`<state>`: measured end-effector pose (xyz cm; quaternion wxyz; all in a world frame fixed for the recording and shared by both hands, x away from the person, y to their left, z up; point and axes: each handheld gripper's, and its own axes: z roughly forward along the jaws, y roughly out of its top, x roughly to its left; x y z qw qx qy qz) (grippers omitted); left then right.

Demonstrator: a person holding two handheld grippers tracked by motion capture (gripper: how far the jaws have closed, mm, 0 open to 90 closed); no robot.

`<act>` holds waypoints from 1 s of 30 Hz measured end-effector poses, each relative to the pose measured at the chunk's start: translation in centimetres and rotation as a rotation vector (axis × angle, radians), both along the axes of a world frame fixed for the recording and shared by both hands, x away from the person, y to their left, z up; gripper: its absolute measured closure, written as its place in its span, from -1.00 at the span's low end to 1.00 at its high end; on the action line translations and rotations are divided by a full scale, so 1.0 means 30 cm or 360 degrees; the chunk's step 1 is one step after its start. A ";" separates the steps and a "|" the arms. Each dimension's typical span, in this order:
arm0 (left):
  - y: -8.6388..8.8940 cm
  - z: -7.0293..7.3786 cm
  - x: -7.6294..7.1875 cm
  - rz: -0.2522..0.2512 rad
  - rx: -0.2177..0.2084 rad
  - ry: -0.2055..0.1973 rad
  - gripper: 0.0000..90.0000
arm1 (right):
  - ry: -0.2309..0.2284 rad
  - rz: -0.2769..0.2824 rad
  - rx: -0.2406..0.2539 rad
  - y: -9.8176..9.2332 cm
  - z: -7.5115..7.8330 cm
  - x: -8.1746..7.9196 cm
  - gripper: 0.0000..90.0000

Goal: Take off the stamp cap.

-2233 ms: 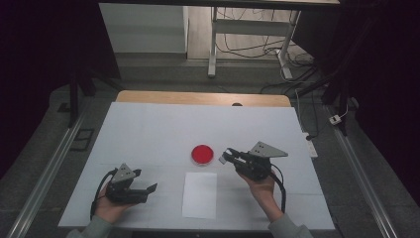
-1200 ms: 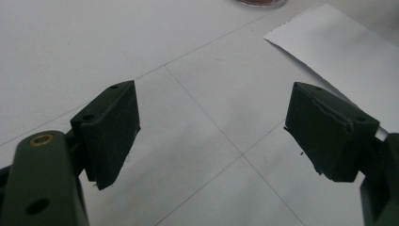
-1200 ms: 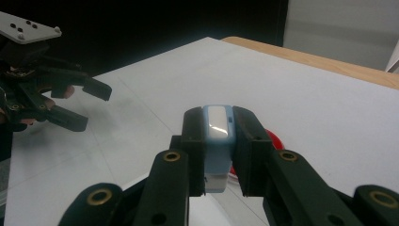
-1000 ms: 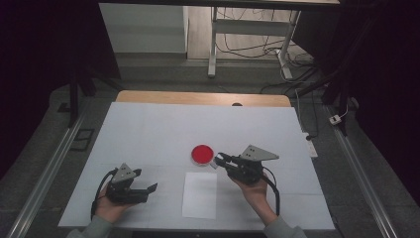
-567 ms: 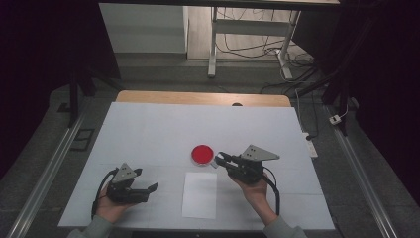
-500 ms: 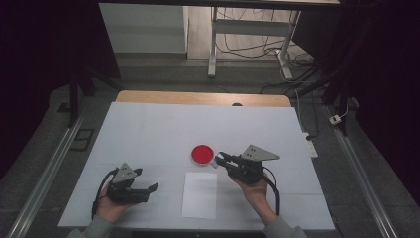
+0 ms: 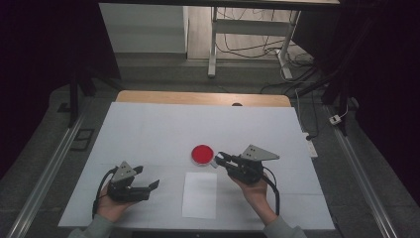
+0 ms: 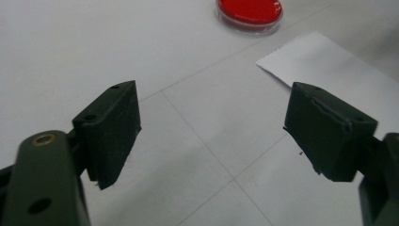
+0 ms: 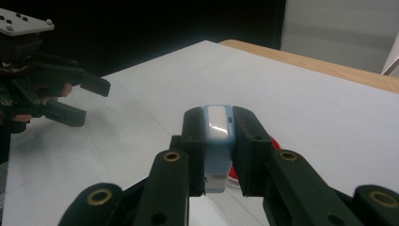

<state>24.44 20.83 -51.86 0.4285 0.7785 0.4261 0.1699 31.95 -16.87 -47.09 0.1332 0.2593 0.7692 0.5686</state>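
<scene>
Near the table's [image 7: 148, 124] front left corner, the left hand-held gripper [image 7: 148, 187] rests low over the white surface in the person's left hand [image 7: 110, 207], its jaws spread wide with nothing between them; in the left gripper view [image 8: 211, 136] only bare table lies in the gap. A white sheet of paper [image 7: 199, 195] lies flat close to the front edge, about midway along it. Just beyond the sheet sits a red round dish [image 7: 202, 154]. Right of the dish, the right hand-held gripper [image 7: 218, 158] points toward it, jaws clamped on a small light-blue and white block [image 9: 218, 141] that stands upright between the pads, just beside the dish's rim.
</scene>
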 end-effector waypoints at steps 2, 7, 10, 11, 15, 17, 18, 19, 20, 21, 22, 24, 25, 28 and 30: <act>-0.002 0.004 -0.001 0.0005 0.0045 -0.0026 -0.52 | 0.0001 0.0000 -0.0001 0.000 0.000 0.000 0.67; -0.010 0.004 0.000 -0.0022 0.0130 -0.0072 -0.50 | 0.0000 0.0002 0.0000 0.000 0.000 0.000 0.67; -0.012 0.008 0.006 -0.0006 0.0112 -0.0043 -0.54 | -0.0002 0.0001 -0.0001 0.000 0.000 0.001 0.67; -0.011 0.010 0.008 -0.0005 0.0102 -0.0037 -0.56 | 0.0001 -0.0002 0.0001 -0.001 0.000 0.001 0.67; -0.015 0.018 0.011 -0.0001 0.0086 -0.0035 -0.57 | -0.0001 -0.0002 0.0001 -0.001 0.000 0.001 0.67; -0.021 0.021 0.012 -0.0008 0.0082 -0.0038 -0.57 | -0.0003 -0.0002 0.0001 0.000 0.000 0.001 0.67; -0.026 0.022 0.012 -0.0010 0.0082 -0.0041 -0.57 | -0.0003 -0.0002 0.0001 0.000 0.000 0.001 0.67; -0.031 0.023 0.013 -0.0015 0.0084 -0.0046 -0.57 | -0.0003 -0.0003 0.0002 0.000 0.000 0.001 0.67; -0.036 0.025 0.013 -0.0022 0.0084 -0.0048 -0.57 | -0.0004 -0.0003 0.0002 0.001 0.000 0.001 0.67; -0.042 0.026 0.015 -0.0026 0.0086 -0.0055 -0.57 | -0.0004 -0.0003 0.0002 0.001 0.000 0.001 0.67; -0.048 0.027 0.016 -0.0030 0.0084 -0.0056 -0.57 | -0.0005 -0.0003 0.0002 0.001 0.000 0.001 0.67; -0.062 0.029 0.019 -0.0040 0.0086 -0.0059 -0.57 | -0.0006 -0.0004 0.0003 0.002 0.000 0.001 0.67; -0.069 0.029 0.020 -0.0042 0.0091 -0.0060 -0.57 | -0.0006 -0.0005 0.0004 0.002 0.001 0.001 0.67; -0.088 0.032 0.025 -0.0050 0.0095 -0.0059 -0.57 | -0.0007 -0.0006 0.0007 0.003 0.001 0.001 0.67; -0.099 0.033 0.027 -0.0055 0.0093 -0.0063 -0.57 | -0.0007 -0.0007 0.0008 0.003 0.002 0.001 0.67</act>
